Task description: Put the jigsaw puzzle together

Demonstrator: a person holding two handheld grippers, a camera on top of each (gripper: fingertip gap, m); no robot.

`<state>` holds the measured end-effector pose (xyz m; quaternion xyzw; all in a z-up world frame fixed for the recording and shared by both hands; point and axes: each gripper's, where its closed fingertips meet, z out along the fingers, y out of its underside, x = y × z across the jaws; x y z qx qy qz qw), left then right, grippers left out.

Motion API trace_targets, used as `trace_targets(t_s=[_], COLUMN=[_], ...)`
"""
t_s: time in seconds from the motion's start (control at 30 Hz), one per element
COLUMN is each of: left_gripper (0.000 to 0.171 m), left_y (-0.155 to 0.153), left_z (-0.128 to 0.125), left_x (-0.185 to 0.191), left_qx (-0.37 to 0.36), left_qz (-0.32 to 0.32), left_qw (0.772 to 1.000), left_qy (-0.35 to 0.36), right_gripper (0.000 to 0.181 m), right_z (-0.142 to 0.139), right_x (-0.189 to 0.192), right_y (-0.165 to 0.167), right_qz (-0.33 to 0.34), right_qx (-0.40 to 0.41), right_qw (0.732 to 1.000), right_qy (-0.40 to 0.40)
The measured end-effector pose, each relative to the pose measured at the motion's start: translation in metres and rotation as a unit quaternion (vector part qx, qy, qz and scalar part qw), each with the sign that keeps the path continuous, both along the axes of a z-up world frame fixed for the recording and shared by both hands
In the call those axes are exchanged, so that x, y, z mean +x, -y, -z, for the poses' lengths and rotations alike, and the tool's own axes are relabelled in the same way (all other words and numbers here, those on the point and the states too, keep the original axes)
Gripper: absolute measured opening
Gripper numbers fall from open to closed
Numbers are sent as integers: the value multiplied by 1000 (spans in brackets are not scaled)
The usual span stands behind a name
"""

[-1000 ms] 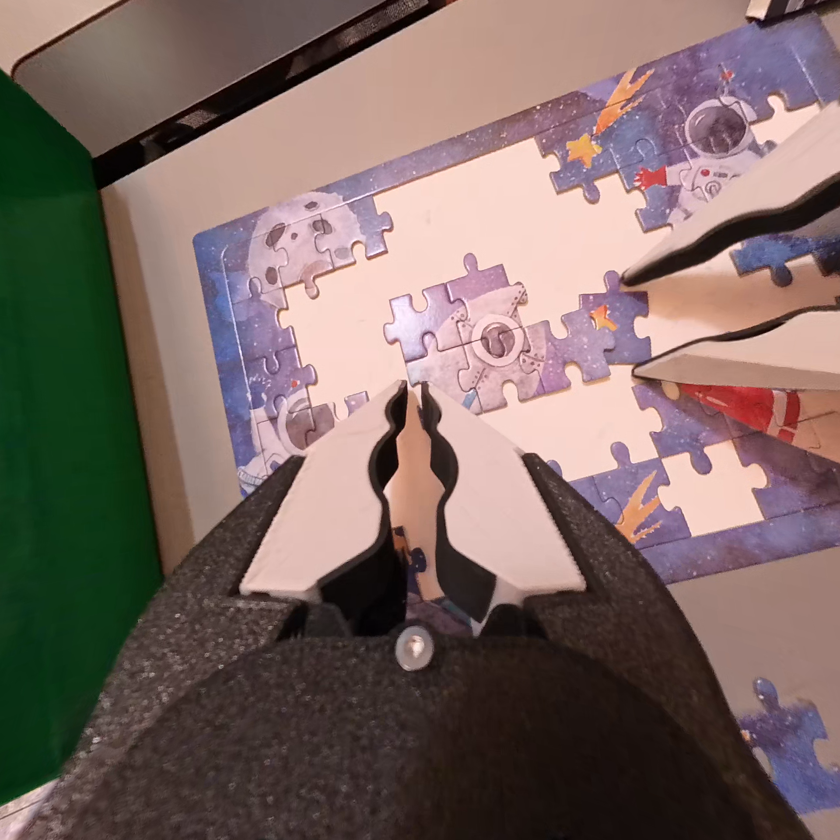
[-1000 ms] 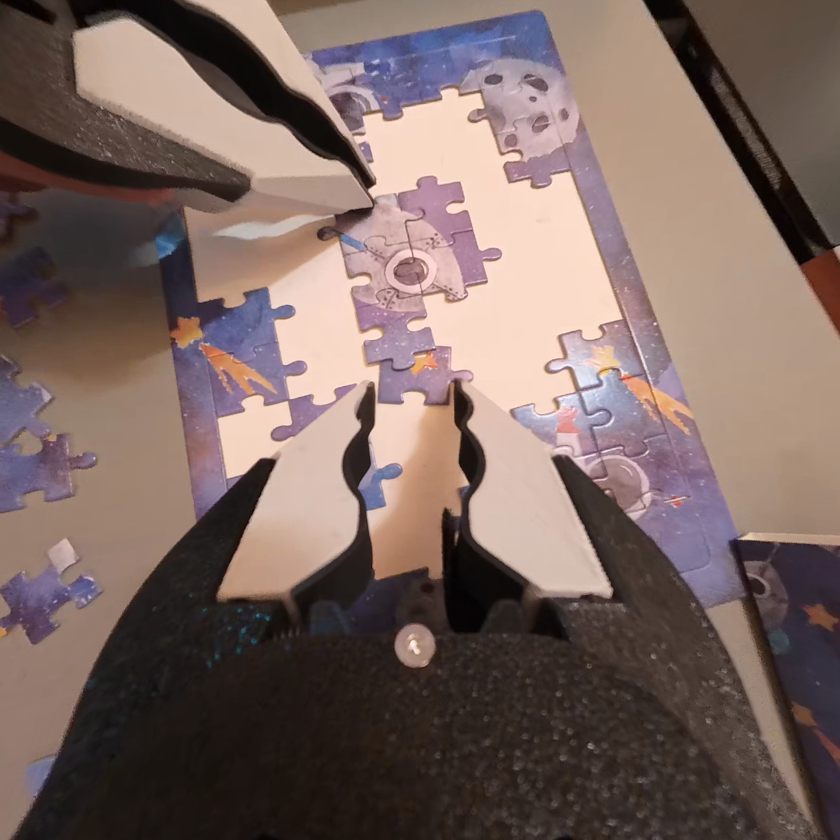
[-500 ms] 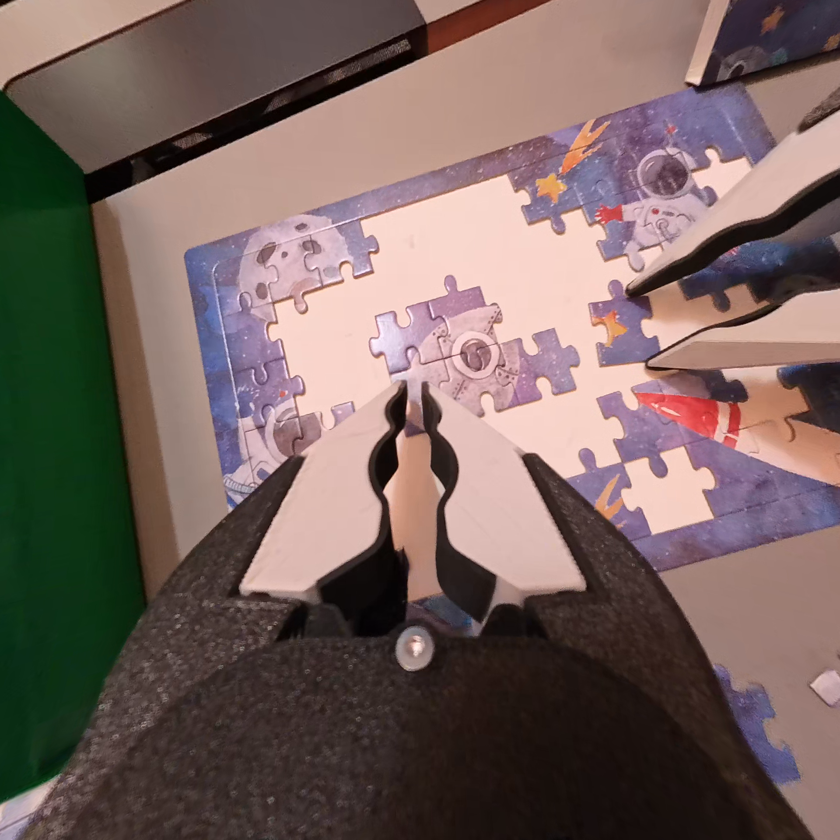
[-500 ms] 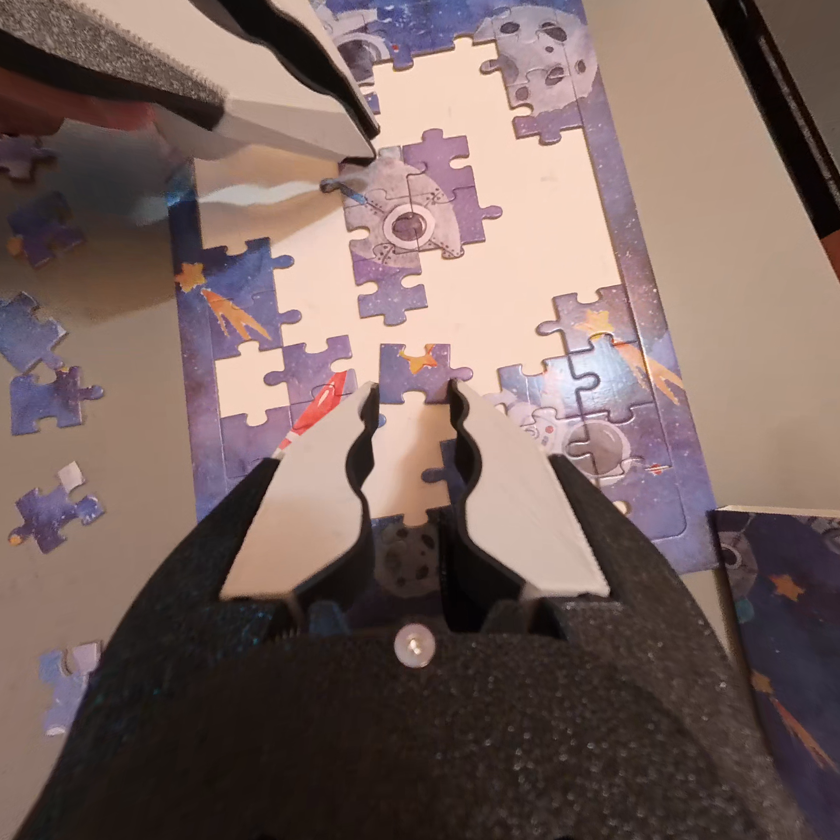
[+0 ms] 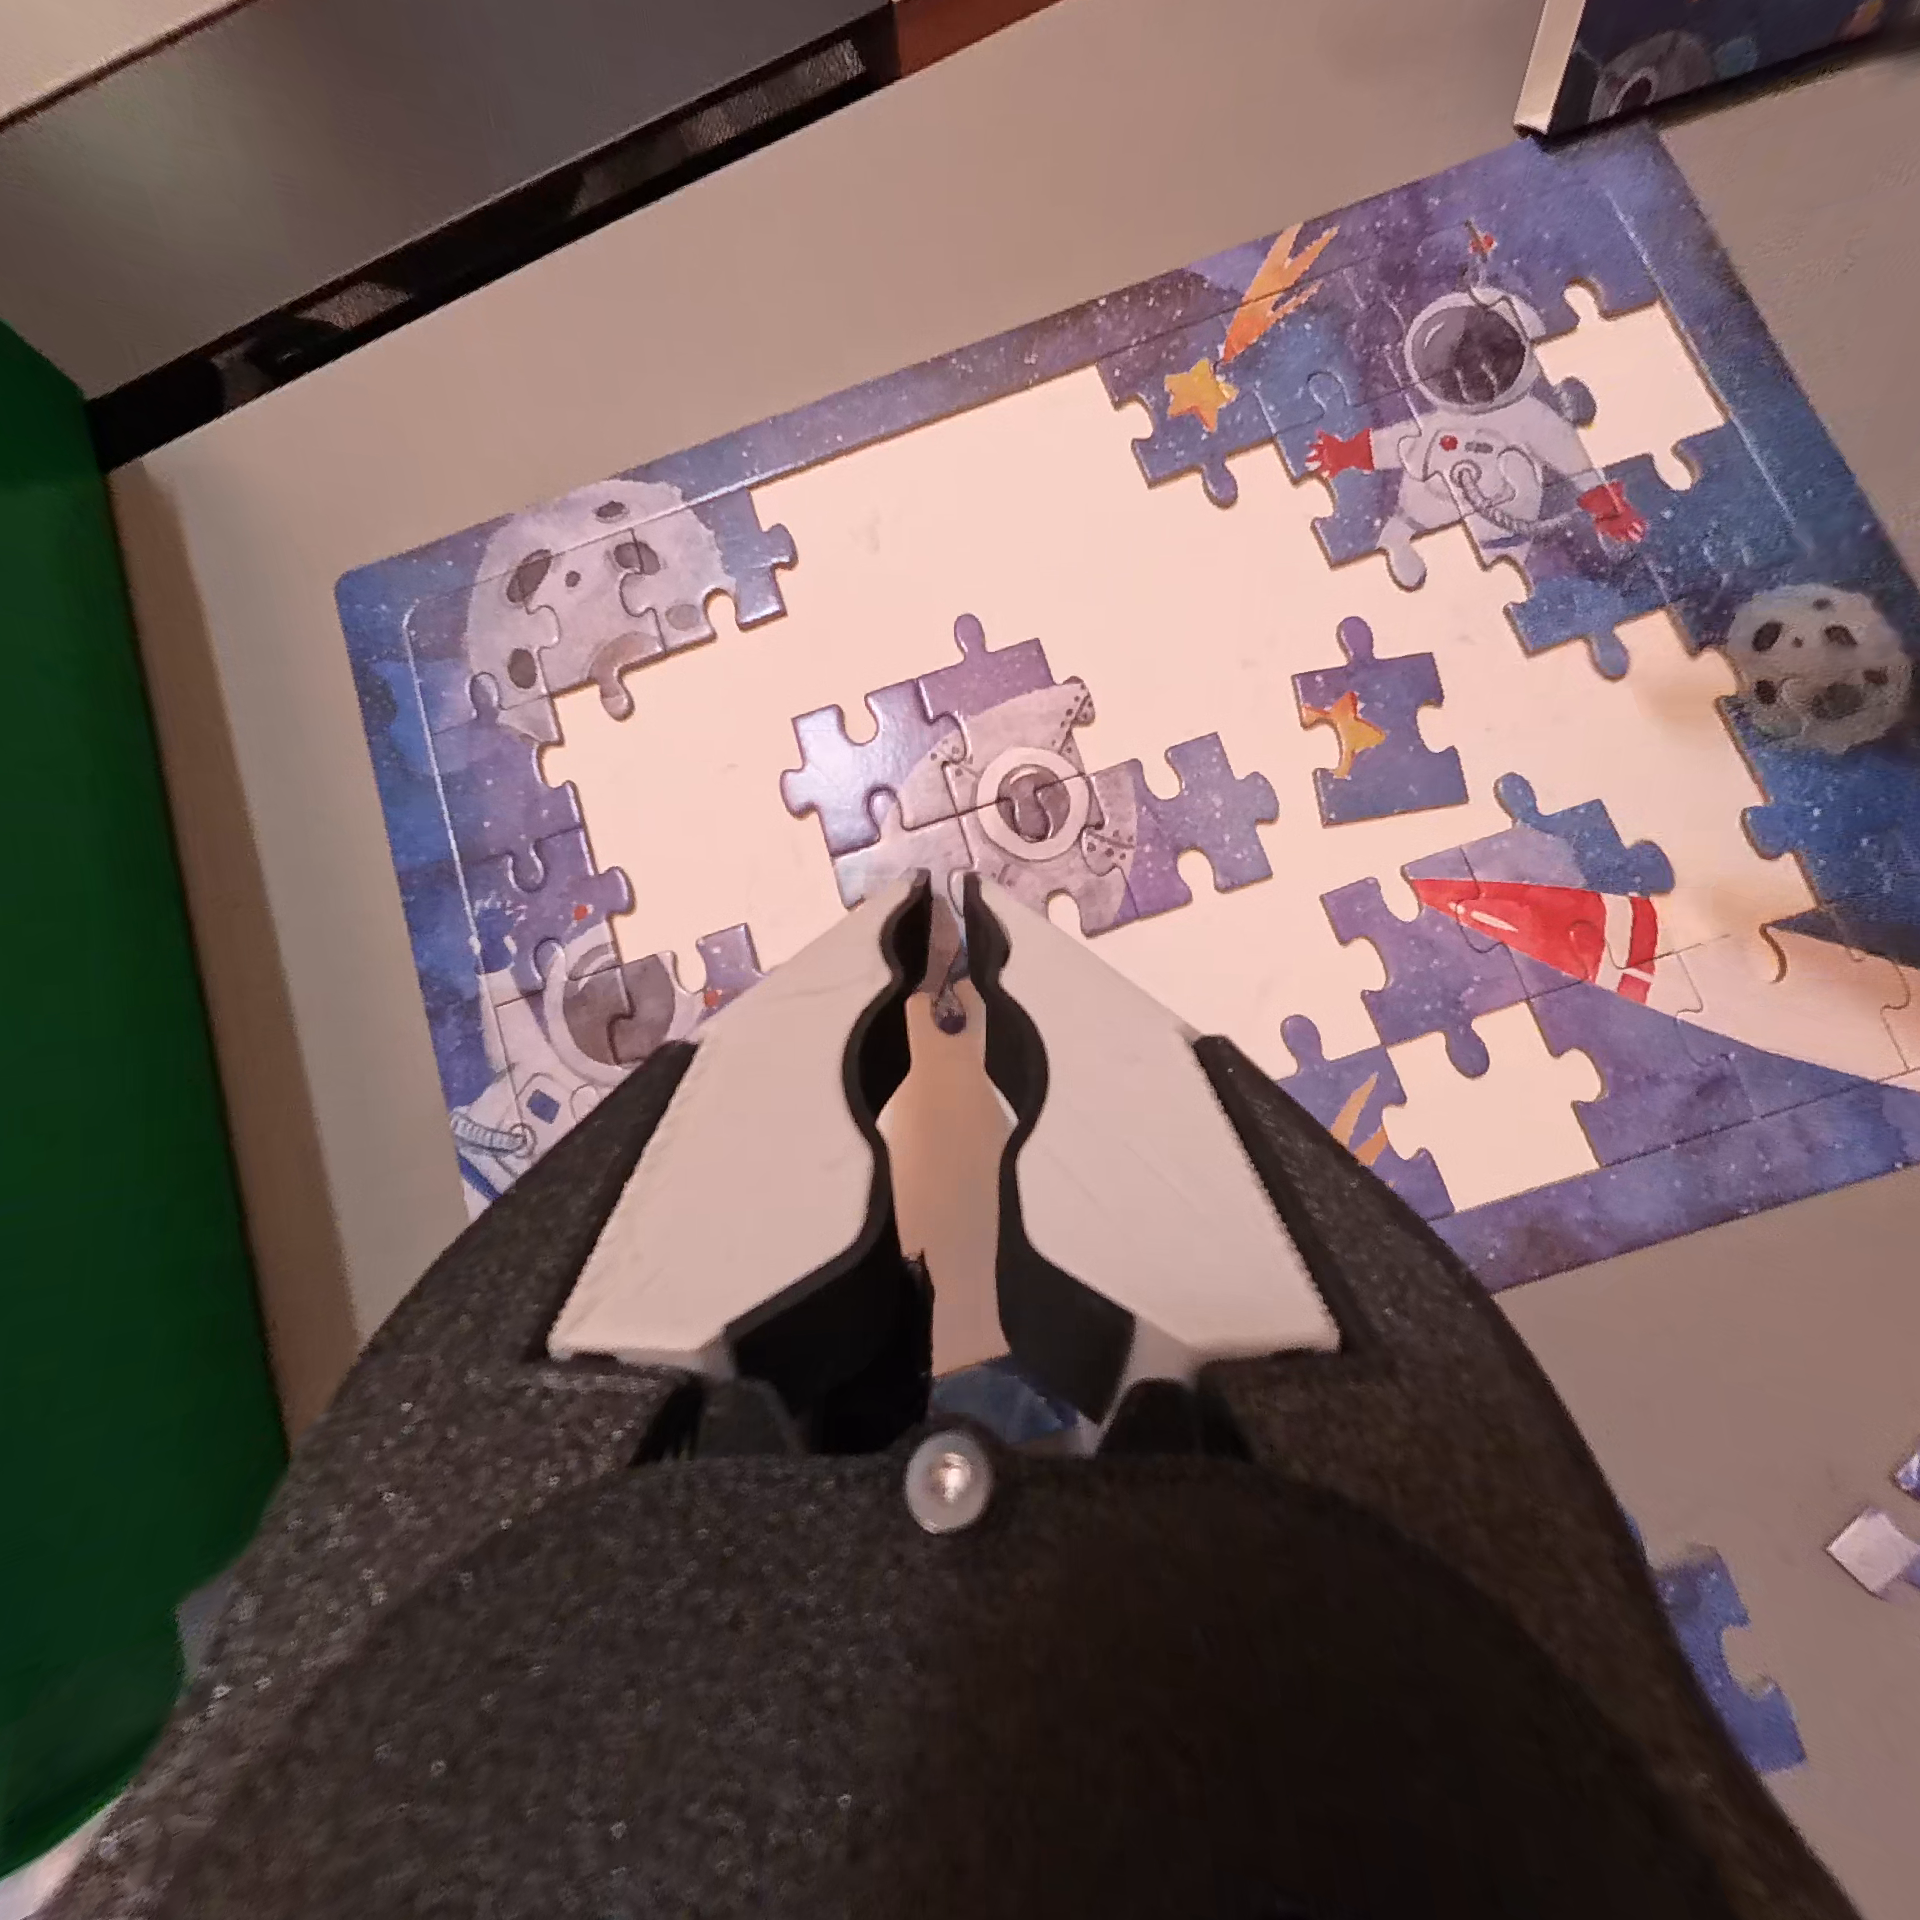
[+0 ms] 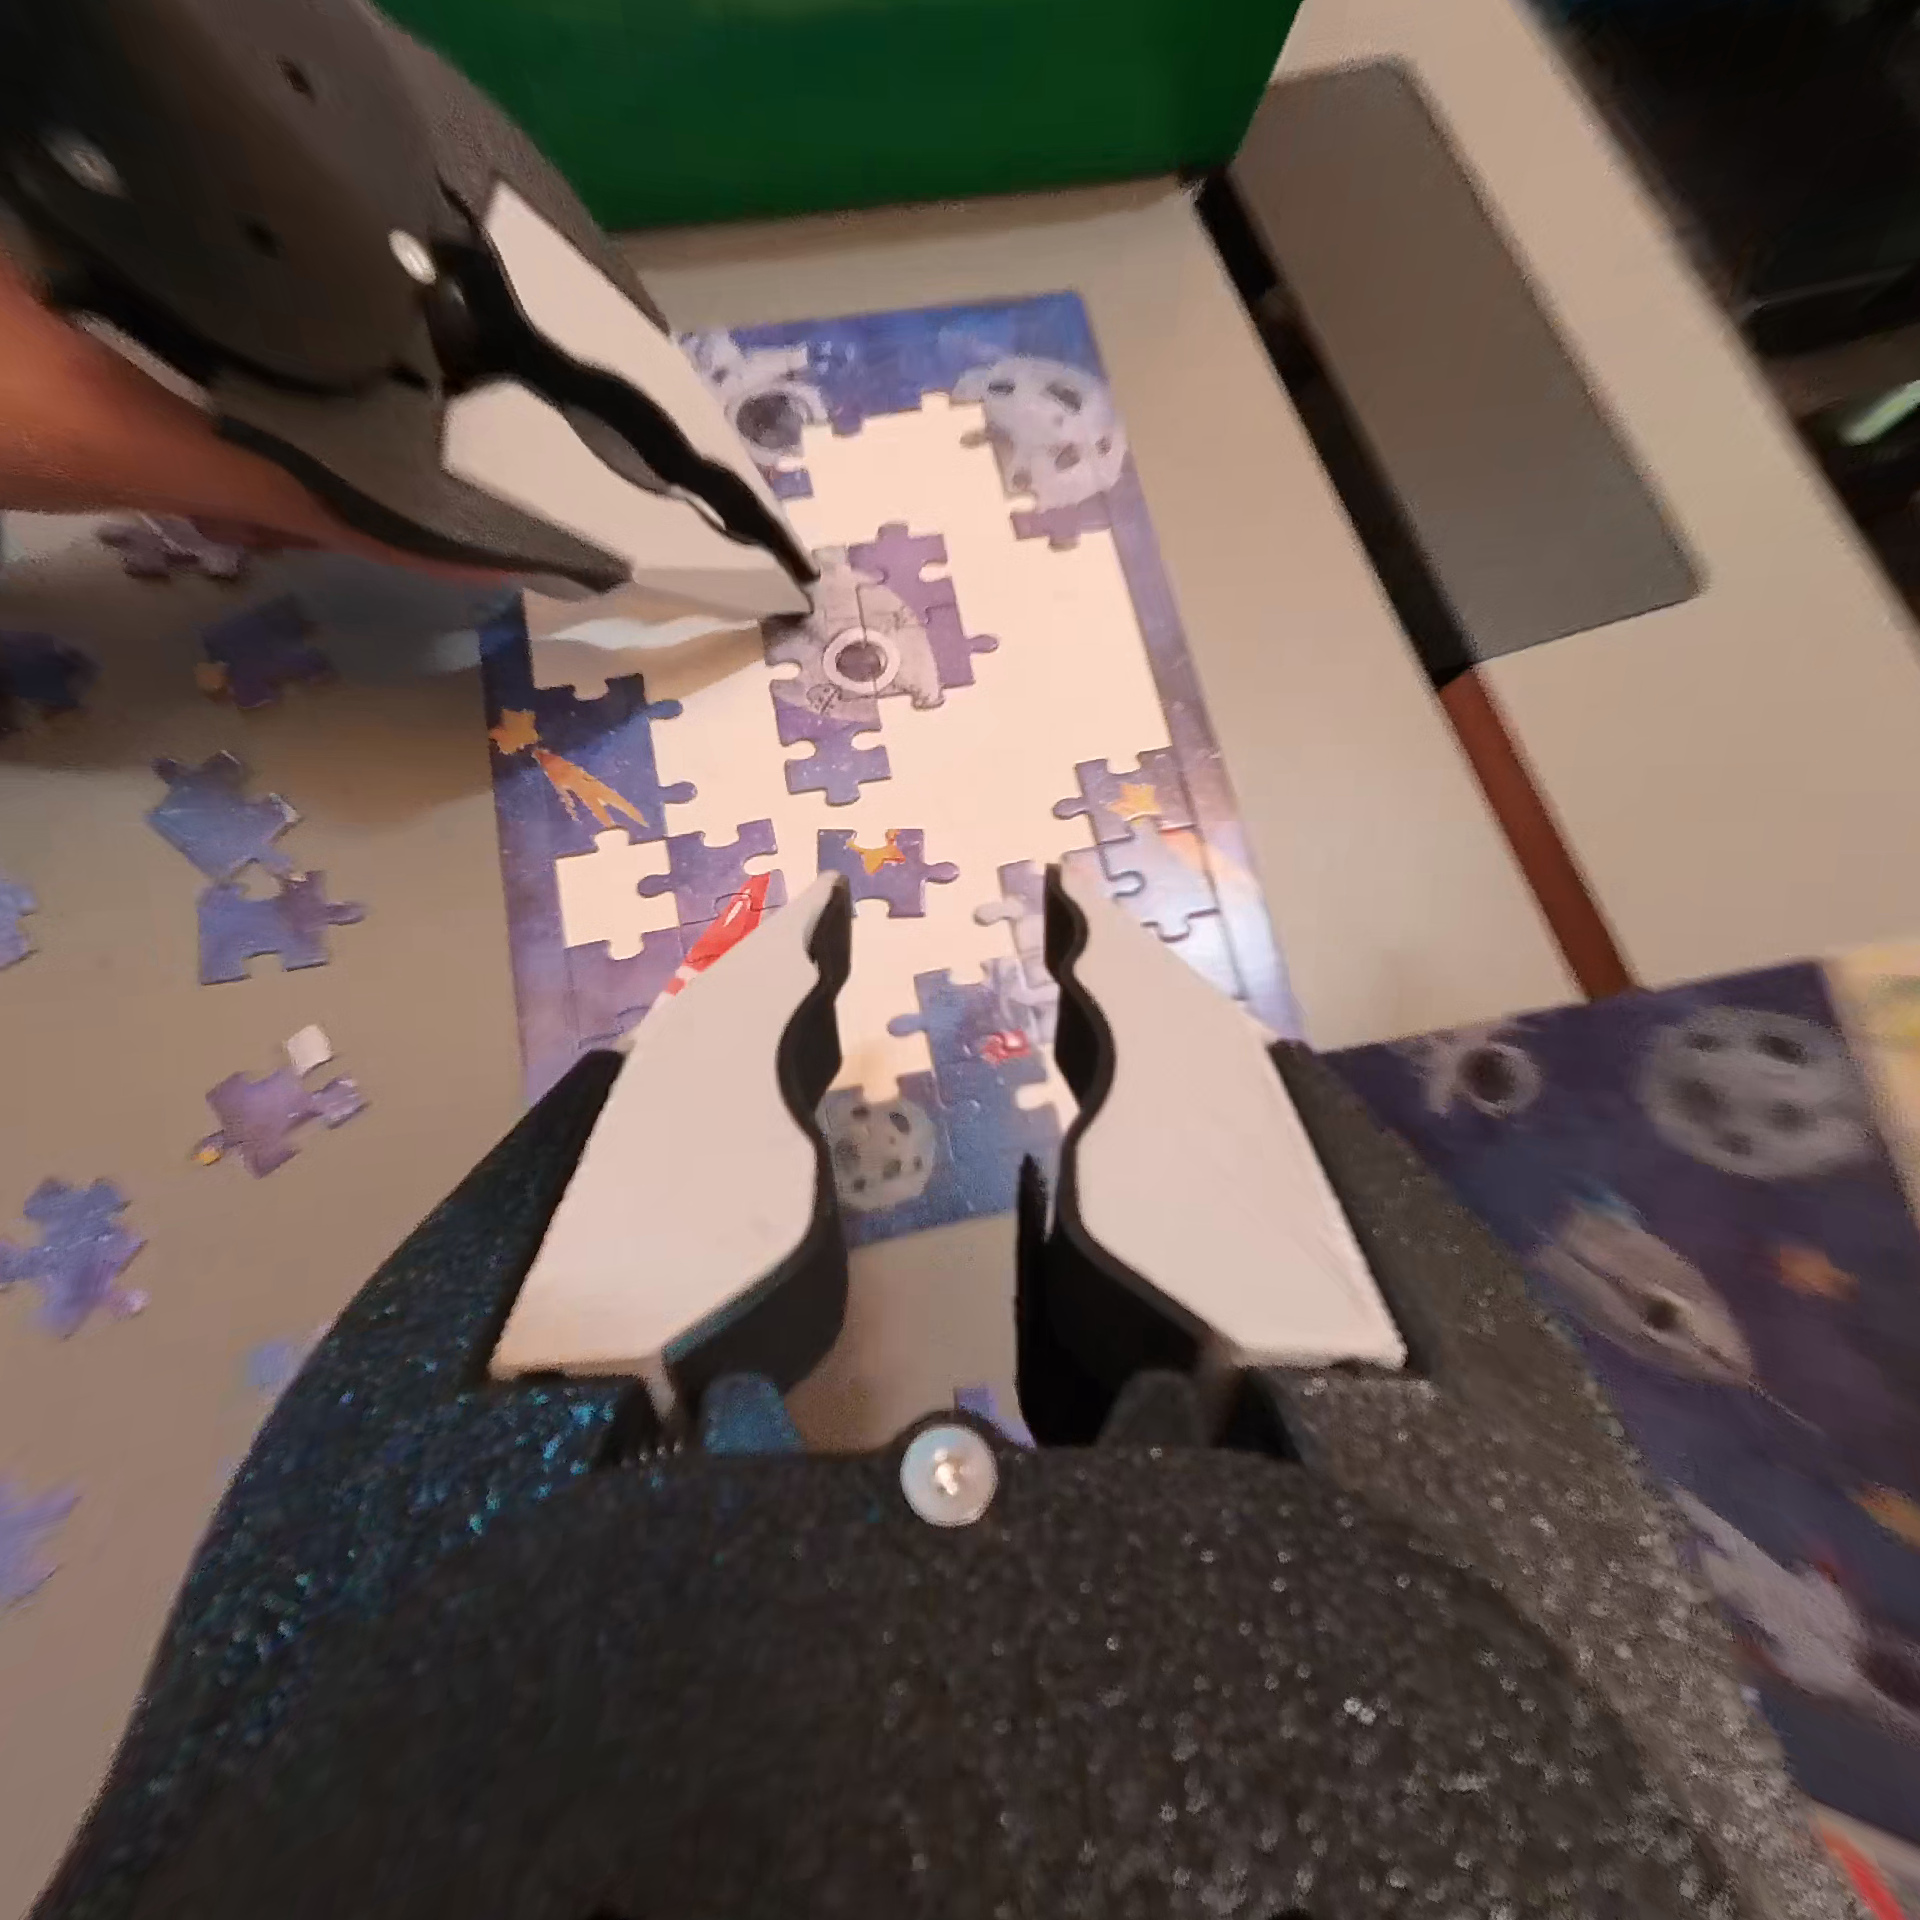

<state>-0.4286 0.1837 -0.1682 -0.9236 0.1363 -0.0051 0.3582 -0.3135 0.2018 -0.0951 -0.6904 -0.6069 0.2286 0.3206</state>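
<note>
My left gripper (image 5: 943, 883), nearly closed and empty, presses the purple cardboard spaceship cluster (image 5: 1023, 795) at its tips. My right gripper (image 6: 943, 896) hangs wide, the lone star piece (image 6: 883, 864) just ahead. Pressing harder could skid the loose cluster across the blue-framed puzzle tray (image 5: 436, 665).

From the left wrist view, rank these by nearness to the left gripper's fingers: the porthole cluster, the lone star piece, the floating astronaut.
1. Porthole cluster: right at the tips of the left gripper, mid-board.
2. Lone star piece: loose, farther right of the cluster.
3. Floating astronaut: farthest, near the board's upper right edge.
</note>
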Motion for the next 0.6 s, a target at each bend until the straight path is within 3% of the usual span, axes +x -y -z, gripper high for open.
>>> trace_targets(t_s=[0.1,0.17,0.23,0.3,0.4,0.6], left_gripper=[6,6,6,6,5,9], left_y=[-2,-2,-1,-1,1,16], left_z=[-8,-13,-15,-15,-18,-61], left_x=[-2,-4,-4,-3,-6,-4], left_qx=[16,25,28,26,18,47], left_qz=[-7,-8,-8,-8,-25,-28], left_qw=[1000,1000,1000,1000,999,998], left_qy=[-1,-8,-13,-14,-11,28], right_gripper=[29,34,34,34,34,37], right_z=[-69,-107,-132,-134,-94,41], right_x=[39,84,136,185,247,330], right_y=[6,18,25,35,47,93], right_qz=[18,47,92,131,178,259], right_qx=[21,19,50,50,28,-104], right_qw=[1000,998,993,989,980,955], right_qy=[11,31,48,58,85,95])
